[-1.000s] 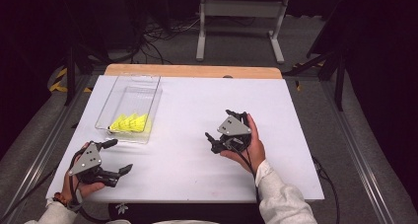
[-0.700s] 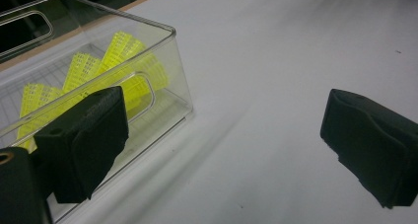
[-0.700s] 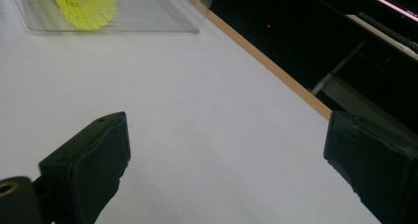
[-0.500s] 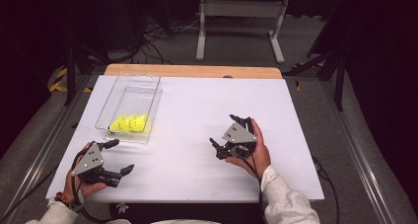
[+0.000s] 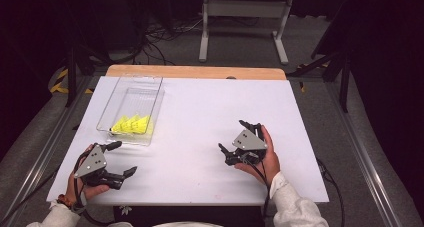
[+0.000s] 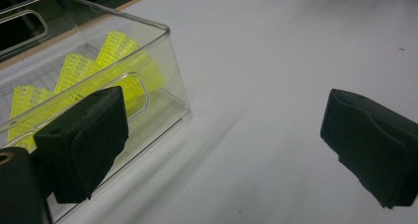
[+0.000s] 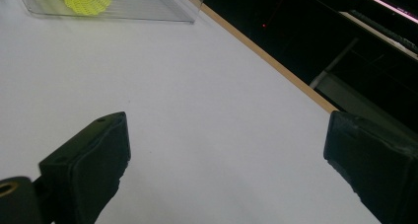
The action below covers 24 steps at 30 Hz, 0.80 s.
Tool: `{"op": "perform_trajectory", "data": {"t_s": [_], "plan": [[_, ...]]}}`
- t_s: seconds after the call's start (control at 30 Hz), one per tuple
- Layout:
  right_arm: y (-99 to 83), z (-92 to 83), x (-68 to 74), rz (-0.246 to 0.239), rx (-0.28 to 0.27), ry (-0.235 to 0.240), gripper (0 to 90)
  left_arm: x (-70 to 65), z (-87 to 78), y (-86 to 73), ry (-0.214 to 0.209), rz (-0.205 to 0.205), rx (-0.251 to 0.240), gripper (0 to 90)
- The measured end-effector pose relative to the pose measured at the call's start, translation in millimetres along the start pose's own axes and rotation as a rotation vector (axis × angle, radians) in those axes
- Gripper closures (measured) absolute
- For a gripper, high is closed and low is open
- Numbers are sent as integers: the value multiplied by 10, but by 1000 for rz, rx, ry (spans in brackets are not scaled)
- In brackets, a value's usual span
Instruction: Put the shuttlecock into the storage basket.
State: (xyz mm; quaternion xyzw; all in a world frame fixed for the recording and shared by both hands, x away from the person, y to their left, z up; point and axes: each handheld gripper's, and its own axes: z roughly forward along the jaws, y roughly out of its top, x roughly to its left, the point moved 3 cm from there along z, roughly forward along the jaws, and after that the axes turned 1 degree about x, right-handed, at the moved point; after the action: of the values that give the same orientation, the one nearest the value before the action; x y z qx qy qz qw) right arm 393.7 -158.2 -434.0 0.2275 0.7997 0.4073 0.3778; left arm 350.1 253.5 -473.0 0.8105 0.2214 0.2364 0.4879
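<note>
On the white table (image 5: 200,117) the yellow shuttlecocks (image 5: 131,124) lie inside the clear bin (image 5: 152,109), with the left gripper (image 5: 121,159) just beside that bin and the right gripper (image 5: 231,142) well apart from it, both jaws wide and empty, so a reach into the bin seems next.

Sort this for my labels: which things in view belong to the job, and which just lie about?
In the job:
clear bin
yellow shuttlecocks
left gripper, open
right gripper, open

Lying about:
white frame on the floor
floor cables
</note>
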Motion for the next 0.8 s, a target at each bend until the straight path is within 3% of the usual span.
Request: {"op": "perform_trajectory", "data": {"t_s": [0.8], "plan": [[-393, -267, -28, 43, 9, -28, 33, 6, -3, -5, 10, -9, -6, 52]]}}
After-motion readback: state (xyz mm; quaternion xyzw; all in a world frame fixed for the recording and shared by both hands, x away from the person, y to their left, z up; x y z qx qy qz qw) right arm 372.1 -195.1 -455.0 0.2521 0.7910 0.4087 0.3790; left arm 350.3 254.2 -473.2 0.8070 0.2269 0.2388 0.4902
